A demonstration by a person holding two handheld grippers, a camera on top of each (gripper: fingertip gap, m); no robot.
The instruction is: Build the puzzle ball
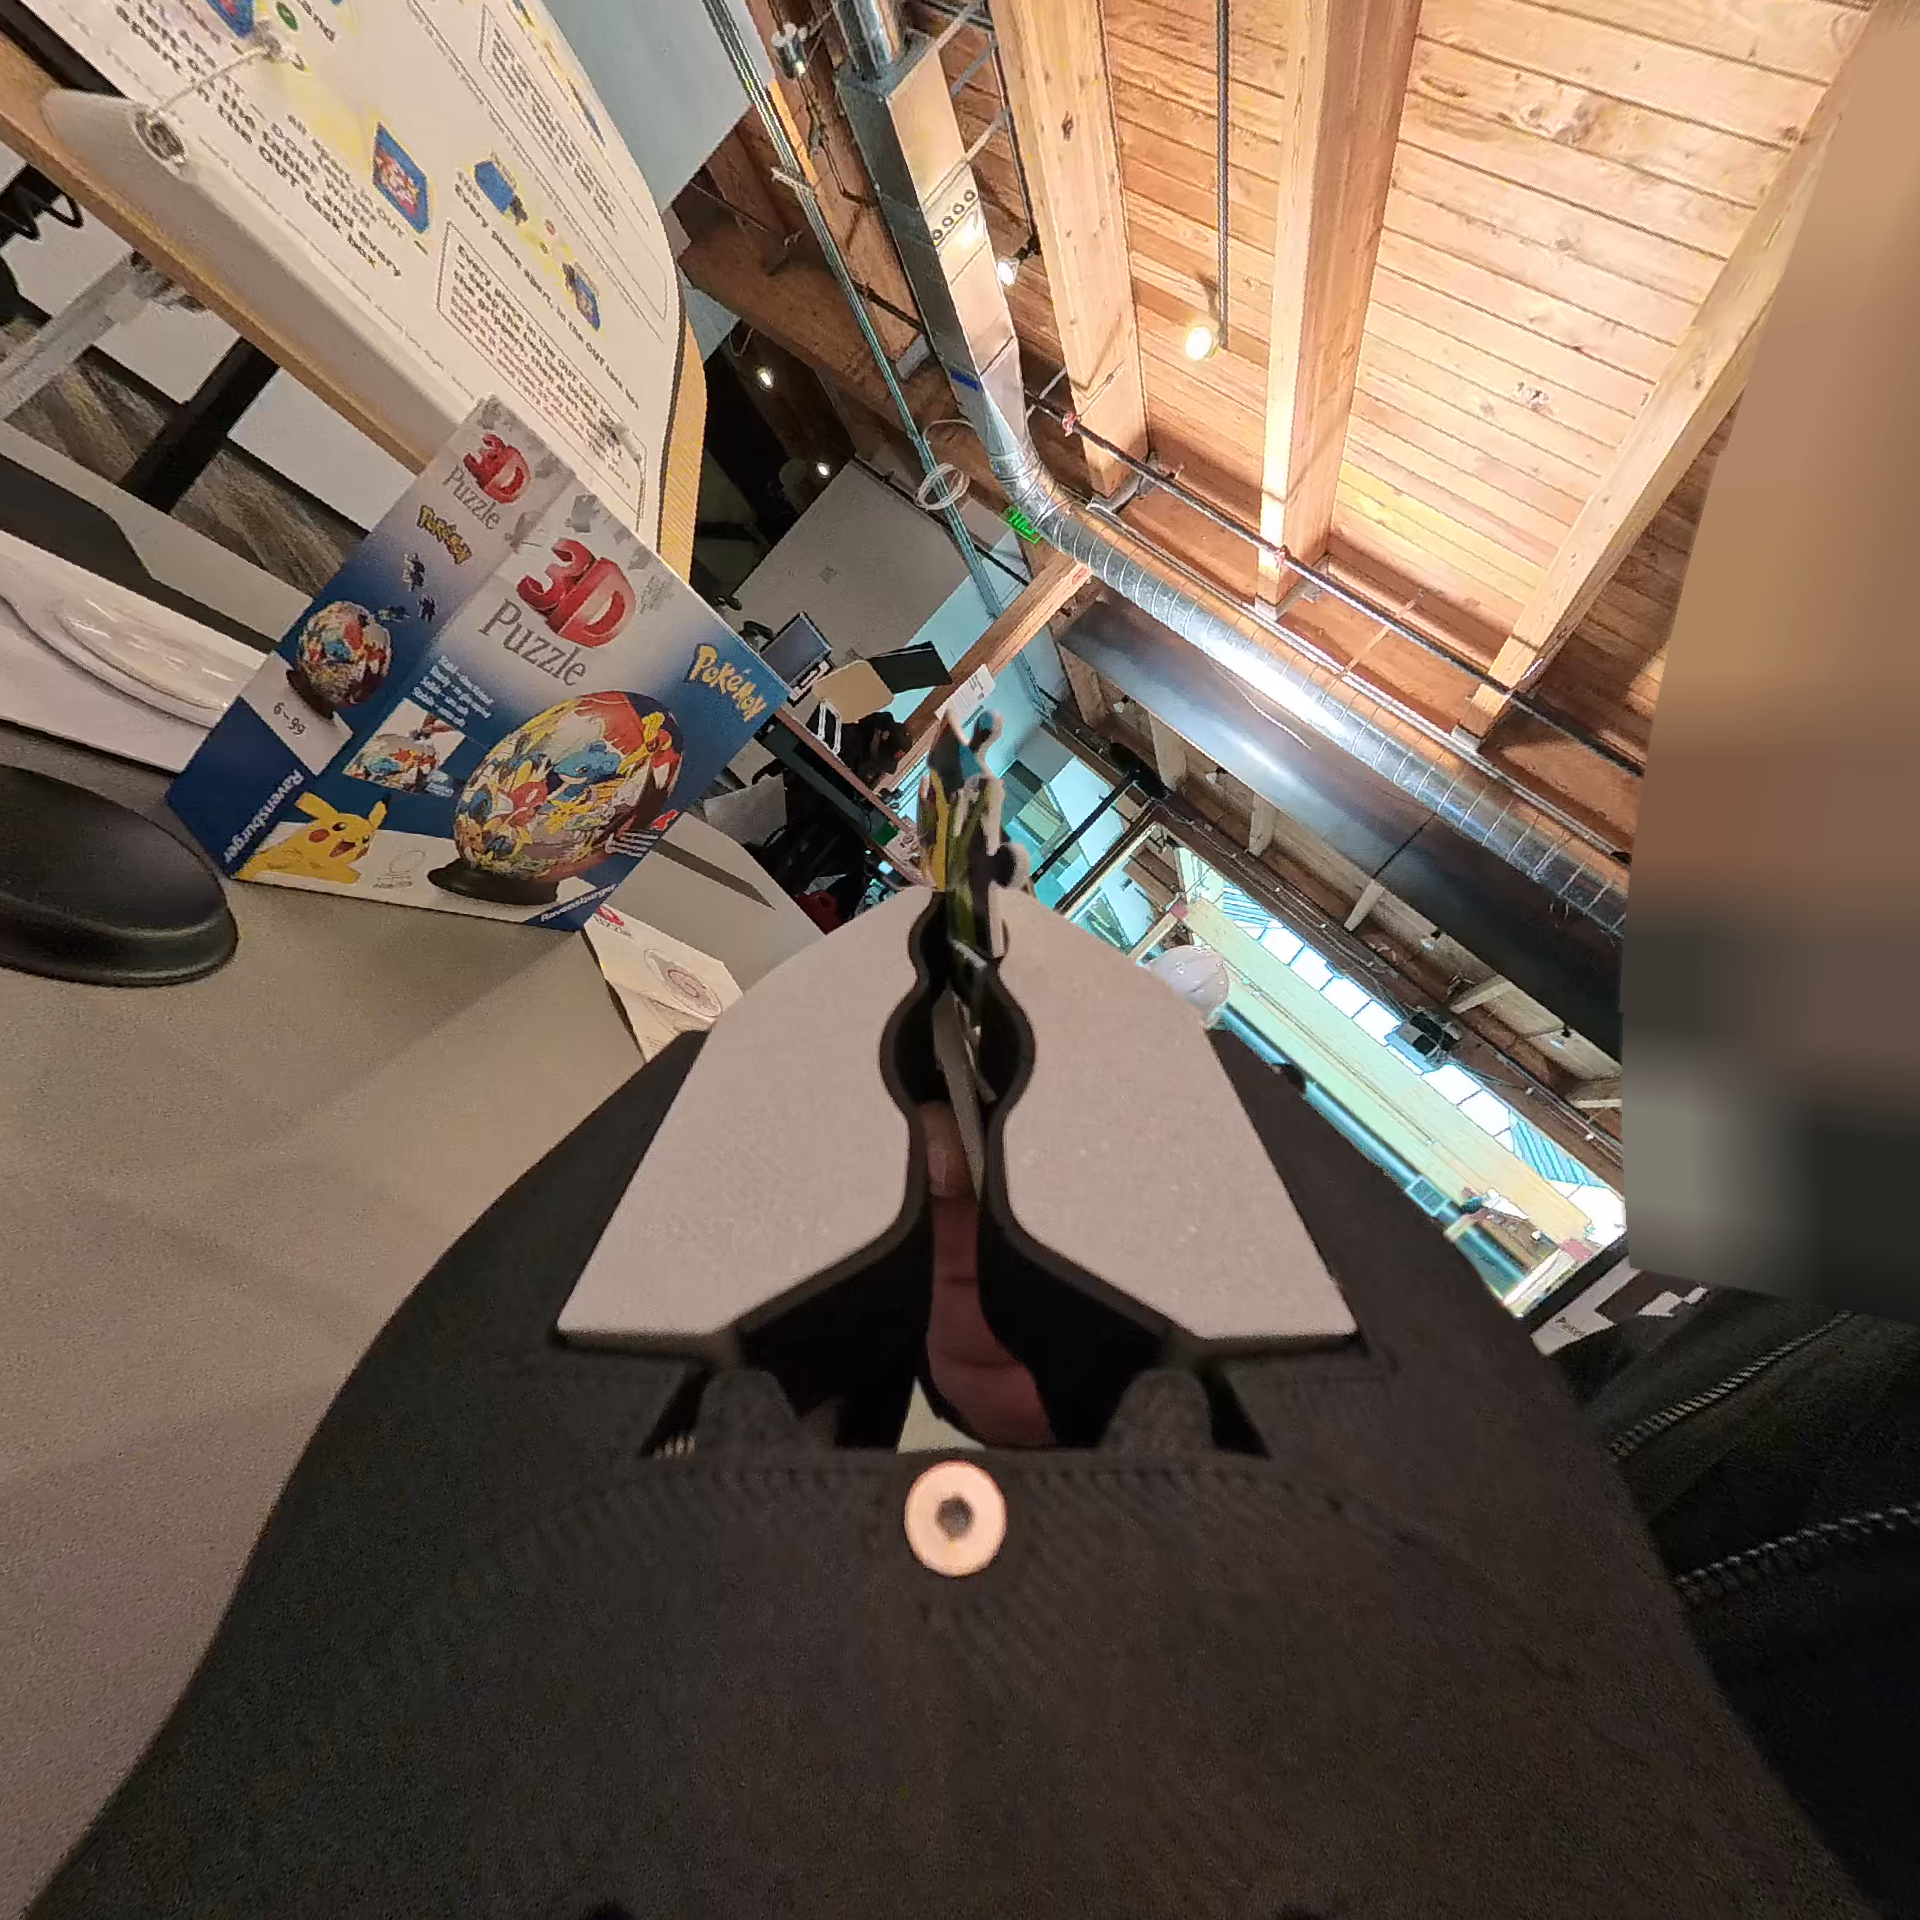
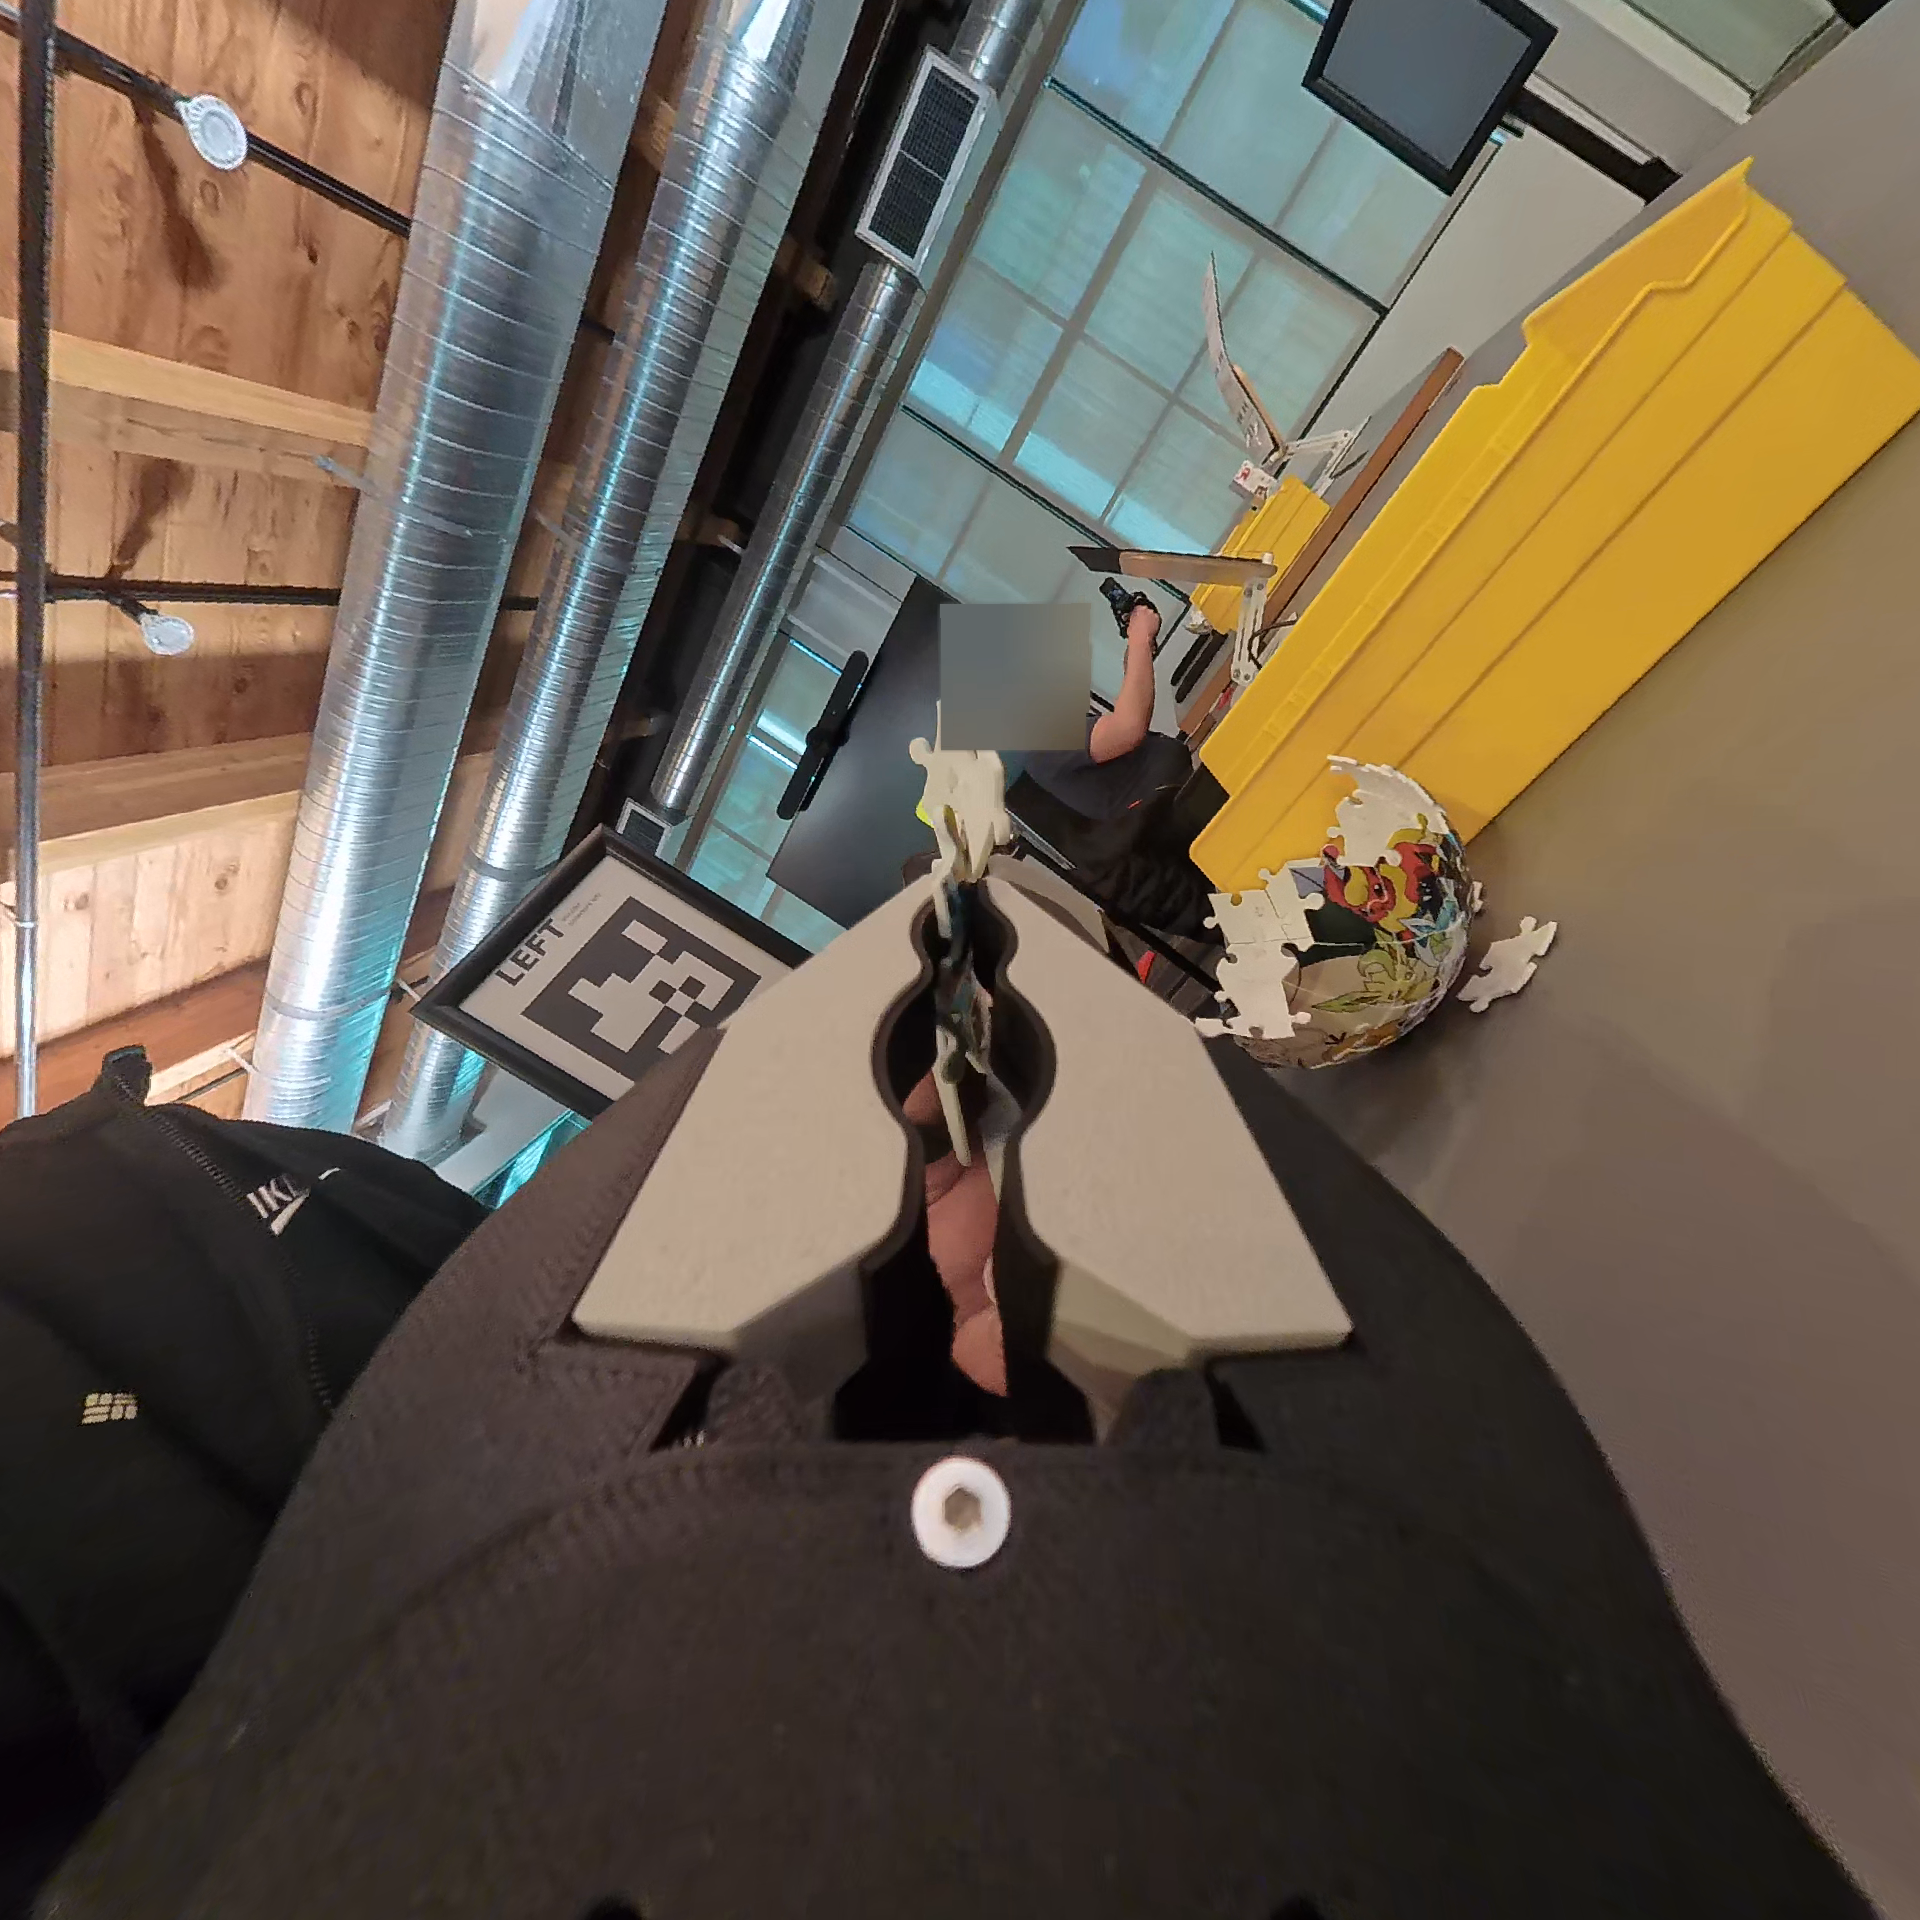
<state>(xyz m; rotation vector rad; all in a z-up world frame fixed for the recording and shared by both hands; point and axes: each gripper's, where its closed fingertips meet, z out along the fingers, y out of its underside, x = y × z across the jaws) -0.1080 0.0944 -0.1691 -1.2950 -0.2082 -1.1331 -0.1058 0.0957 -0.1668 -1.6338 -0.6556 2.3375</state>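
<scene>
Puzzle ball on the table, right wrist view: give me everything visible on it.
The puzzle ball is a partly built hollow sphere of interlocked curved pieces, apparently plastic. Colourful cartoon print outside, plain white insides showing at the ragged open top and left edge. It rests on the grey table against or just beside a yellow bin; a loose white piece lies beside it. No gripper touches it.

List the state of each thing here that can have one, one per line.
left gripper: shut on a puzzle piece, held edge-on
right gripper: shut on a white-backed puzzle piece
puzzle ball: partly built, open at the top, resting on the table
loose piece: lying beside the ball
puzzle box: standing upright
yellow bin: on the table
</scene>
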